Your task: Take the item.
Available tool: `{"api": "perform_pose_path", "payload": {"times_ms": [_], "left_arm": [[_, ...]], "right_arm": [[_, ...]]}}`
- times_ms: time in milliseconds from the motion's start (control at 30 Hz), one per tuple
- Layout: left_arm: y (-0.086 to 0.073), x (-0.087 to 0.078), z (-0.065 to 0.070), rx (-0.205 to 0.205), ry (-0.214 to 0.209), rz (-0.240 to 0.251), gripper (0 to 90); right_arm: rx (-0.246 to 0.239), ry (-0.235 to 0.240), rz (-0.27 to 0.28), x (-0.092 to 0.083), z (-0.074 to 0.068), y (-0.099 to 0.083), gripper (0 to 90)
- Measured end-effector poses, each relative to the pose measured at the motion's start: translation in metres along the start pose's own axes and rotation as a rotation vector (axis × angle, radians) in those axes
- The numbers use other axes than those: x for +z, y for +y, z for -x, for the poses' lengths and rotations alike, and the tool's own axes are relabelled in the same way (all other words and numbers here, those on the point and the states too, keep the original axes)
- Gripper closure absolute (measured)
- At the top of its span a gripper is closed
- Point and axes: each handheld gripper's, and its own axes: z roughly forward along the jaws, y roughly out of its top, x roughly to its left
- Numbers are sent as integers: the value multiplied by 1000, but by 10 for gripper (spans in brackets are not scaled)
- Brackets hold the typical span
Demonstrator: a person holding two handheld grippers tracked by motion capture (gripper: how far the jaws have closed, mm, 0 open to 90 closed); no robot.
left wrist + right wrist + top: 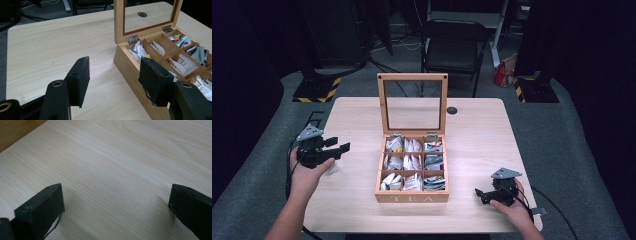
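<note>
**Both tongs empty, tea box sitting open mid-tabletop**

High view: the tea box is sitting centre, lid up.

Left gripper view: left tongs gaping wide beside its near-left wall; I'd aim for one sachet.

Right gripper view: right tongs also gaping wide over bare tabletop.

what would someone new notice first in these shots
The wooden tea box at the table's middle draws the eye first: its glass lid stands upright and open, and nine compartments hold tea bags. Next come the two black tools, the left tool open beside the box's left side and the right tool open over the bare table near its front right corner.
</note>
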Motion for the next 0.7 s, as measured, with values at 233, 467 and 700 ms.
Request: {"api": "perform_pose_path", "payload": {"times_ms": [233, 467, 700], "left_arm": [[-9, 5, 9, 9, -16, -1, 420], [-18, 10, 13, 10, -25, -8, 420], [-36, 14, 17, 7, -45, -14, 421]], "right_arm": [[0, 0, 0, 0, 0, 0, 0], [-1, 0, 0, 0, 0, 0, 0], [0, 0, 0, 0, 0, 0, 0]]}}
